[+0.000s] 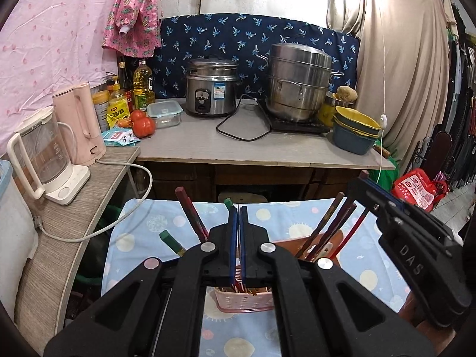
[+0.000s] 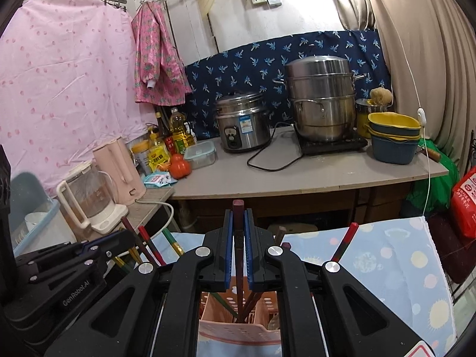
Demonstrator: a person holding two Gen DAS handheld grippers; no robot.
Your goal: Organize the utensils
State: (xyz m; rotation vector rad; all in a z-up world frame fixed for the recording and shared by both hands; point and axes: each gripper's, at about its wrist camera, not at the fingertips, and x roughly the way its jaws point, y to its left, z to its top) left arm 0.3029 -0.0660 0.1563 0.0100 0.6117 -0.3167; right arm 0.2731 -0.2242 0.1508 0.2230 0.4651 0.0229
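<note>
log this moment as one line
left gripper: shut, empty | right gripper: shut on chopstick | above pink holder

Rice cooker (image 1: 211,91) beside steamer pot (image 1: 299,81); tomatoes (image 1: 142,123), kettles (image 1: 78,120) left.

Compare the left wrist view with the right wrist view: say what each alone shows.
Only the left wrist view shows the left gripper shut with nothing visible between its fingers, above a pink basket. Only the right wrist view shows the right gripper shut on a dark red chopstick, above an orange holder. Both show the rice cooker, steamer pot and pink kettle.
</note>
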